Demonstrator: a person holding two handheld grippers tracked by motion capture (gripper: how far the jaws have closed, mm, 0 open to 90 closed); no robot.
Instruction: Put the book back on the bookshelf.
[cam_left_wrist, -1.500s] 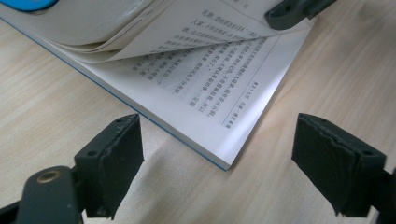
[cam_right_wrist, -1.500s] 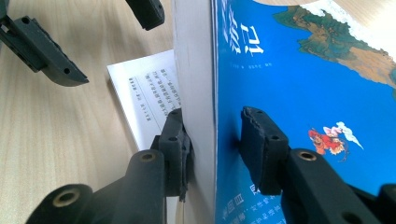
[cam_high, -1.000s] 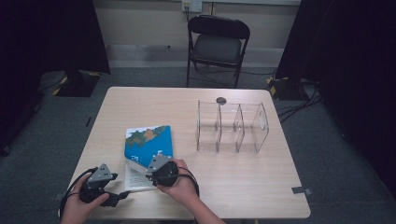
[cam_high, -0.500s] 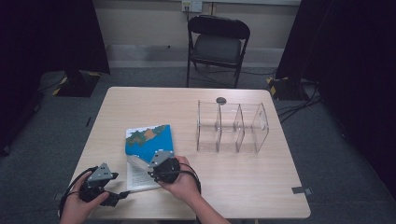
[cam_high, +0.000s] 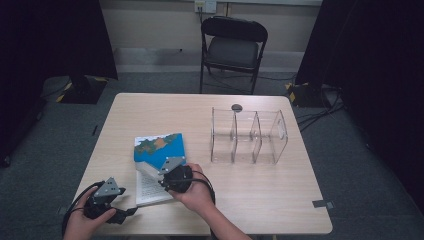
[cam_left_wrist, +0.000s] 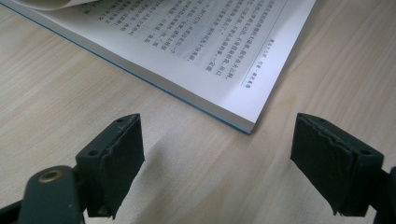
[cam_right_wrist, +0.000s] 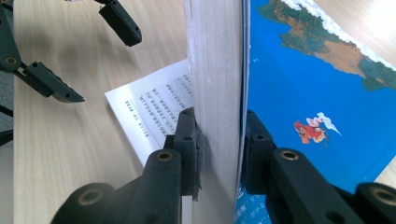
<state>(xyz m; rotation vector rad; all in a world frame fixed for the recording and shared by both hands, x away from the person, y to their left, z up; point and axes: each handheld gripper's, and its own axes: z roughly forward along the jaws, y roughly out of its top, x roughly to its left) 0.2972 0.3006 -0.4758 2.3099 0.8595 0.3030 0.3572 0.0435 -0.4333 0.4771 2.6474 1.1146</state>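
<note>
Open desk on most sides; organizer blocks the right-centre.

The clear divided organizer (cam_high: 248, 136) stands well right of the book (cam_high: 156, 165), with bare desk (cam_high: 165, 112) between them, behind the book and along the near right. The left gripper (cam_left_wrist: 217, 163) has open wood ahead, up to the book's corner.

High view: overhead, facing forward-down on the pale wooden table (cam_high: 260, 200). Gripper views: close, low. All share the open blue-covered book (cam_high: 159, 150).

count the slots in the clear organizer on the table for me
3. The clear organizer has three slots side by side: left, middle and right. All look empty.
</note>
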